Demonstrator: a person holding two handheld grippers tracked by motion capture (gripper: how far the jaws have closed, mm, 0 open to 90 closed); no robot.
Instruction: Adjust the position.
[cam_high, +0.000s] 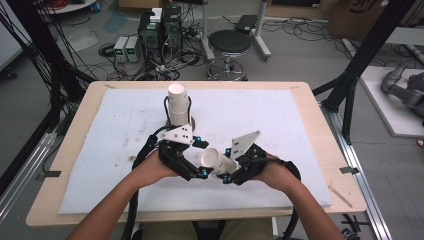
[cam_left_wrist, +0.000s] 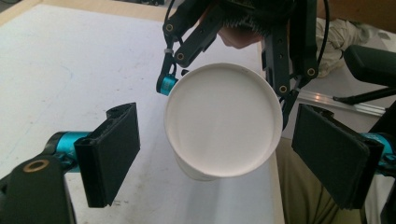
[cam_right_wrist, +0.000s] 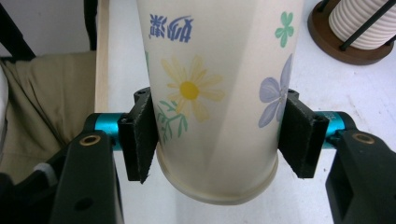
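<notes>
A paper cup printed with flowers lies sideways above the white mat, and my right gripper is shut on it near its base. From above, the cup sits between the two hands, right gripper behind it. Its open mouth faces my left gripper, whose jaws stand open on either side of the rim without touching it. That left gripper is just left of the cup. A tall stack of white cups stands upright in a wire holder behind the grippers.
The cup stack rests on a round brown base. A white mat covers the wooden table. Beyond the table are a stool, computers and cables on the floor.
</notes>
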